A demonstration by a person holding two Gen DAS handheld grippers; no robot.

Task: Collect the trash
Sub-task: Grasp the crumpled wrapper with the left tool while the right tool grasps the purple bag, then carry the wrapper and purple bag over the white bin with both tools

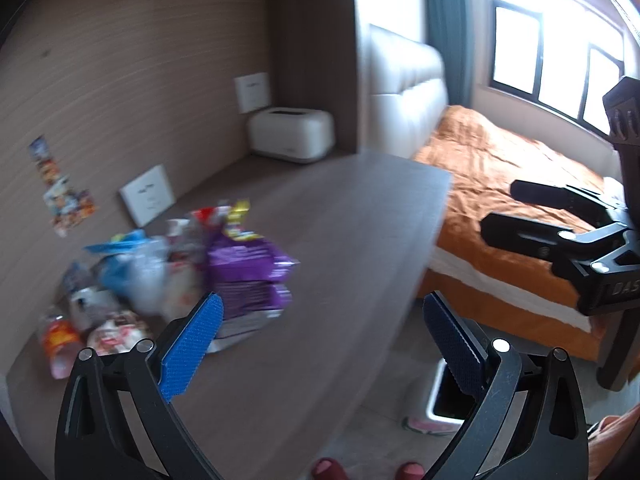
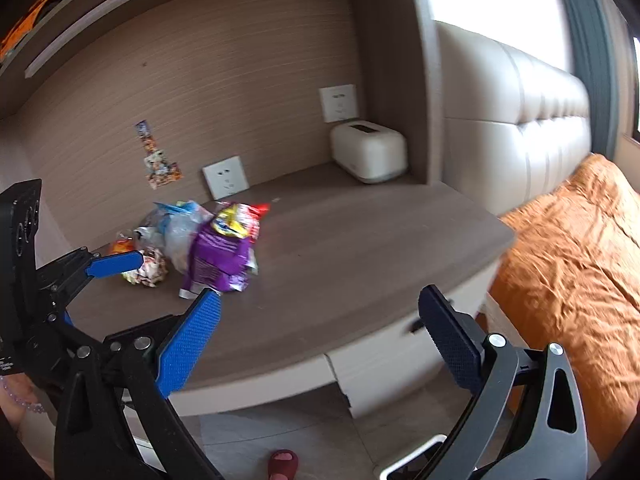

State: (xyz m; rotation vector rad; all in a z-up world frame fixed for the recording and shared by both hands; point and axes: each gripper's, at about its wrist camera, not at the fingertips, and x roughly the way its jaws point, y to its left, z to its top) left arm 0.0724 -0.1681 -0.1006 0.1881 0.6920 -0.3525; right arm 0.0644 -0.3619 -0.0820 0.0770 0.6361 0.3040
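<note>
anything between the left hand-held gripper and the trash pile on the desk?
Nothing visible. The left hand-held gripper is open above the desk, and the trash pile lies ahead to its left, with only bare desktop between. The toaster sits well behind the pile.

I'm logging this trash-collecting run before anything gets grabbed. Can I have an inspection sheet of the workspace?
Surface: brown wood-grain desk, set in an alcove.
Job's things: pile of wrappers topped by a purple bag; white bin on the floor.
Clutter: white toaster at the back.
Grippers: left tongs open, empty; right tongs open, empty.
Cables: nothing seen.
Surroundings: bed with orange cover, window.
</note>
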